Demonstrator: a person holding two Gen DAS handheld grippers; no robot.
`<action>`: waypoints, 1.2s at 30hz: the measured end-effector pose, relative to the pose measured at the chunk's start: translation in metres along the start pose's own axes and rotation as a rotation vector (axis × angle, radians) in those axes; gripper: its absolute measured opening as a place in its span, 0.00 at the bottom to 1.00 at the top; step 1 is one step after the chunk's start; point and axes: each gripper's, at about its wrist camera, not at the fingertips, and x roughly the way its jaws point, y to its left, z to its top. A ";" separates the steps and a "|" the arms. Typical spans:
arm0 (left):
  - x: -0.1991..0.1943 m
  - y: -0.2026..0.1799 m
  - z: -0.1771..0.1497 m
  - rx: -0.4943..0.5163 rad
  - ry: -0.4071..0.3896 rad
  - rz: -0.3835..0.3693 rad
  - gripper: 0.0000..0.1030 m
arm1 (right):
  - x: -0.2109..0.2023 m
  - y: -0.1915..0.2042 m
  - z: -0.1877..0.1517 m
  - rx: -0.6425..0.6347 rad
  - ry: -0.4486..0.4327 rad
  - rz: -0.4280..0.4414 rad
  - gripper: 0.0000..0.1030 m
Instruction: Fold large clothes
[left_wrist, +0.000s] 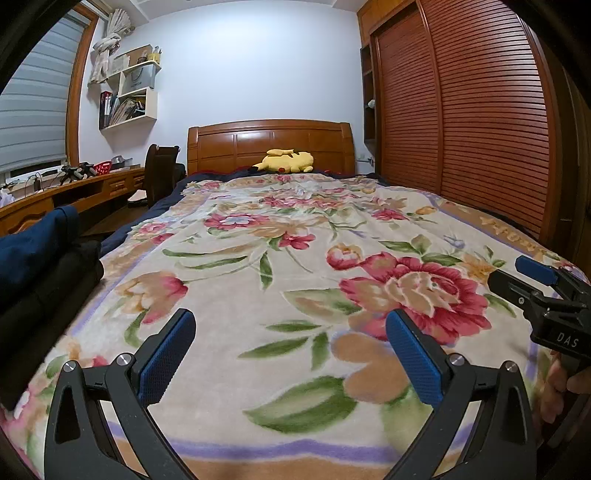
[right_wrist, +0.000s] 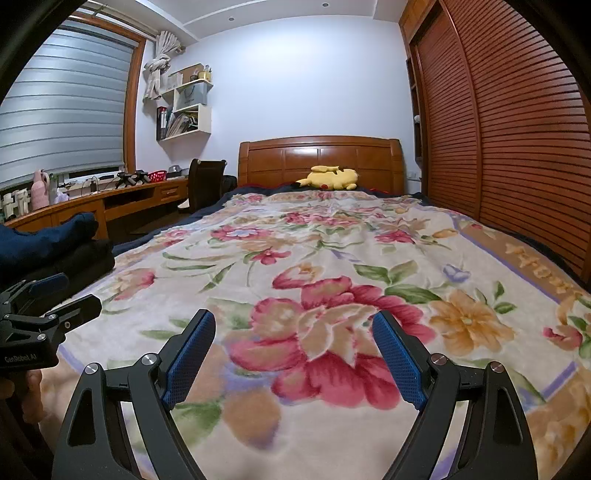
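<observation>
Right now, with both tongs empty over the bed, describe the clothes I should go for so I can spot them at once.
Start from the bed with the floral blanket and look along its window-side edge, near the foot. There lies a pile of dark clothes: a navy garment on top of a black one. It is the only plain, dark thing on the patterned blanket, far from the yellow plush toy at the headboard.

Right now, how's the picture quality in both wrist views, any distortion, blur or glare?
Left wrist view: strong fisheye bending, wardrobe doors bow, corners black, floral blanket sharp, lighting soft with no harsh glare. Right wrist view: same curvature, window blind bows, blanket slightly soft nearest the lens.
</observation>
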 end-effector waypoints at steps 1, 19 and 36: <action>0.000 0.000 0.000 0.001 0.000 -0.001 1.00 | 0.000 0.000 0.000 0.000 -0.001 0.000 0.86; 0.002 0.000 0.001 -0.008 0.000 0.005 1.00 | 0.001 -0.001 -0.001 0.005 0.000 0.001 0.86; 0.003 0.001 -0.001 -0.016 0.004 0.003 1.00 | 0.000 -0.001 0.000 0.008 -0.002 0.000 0.86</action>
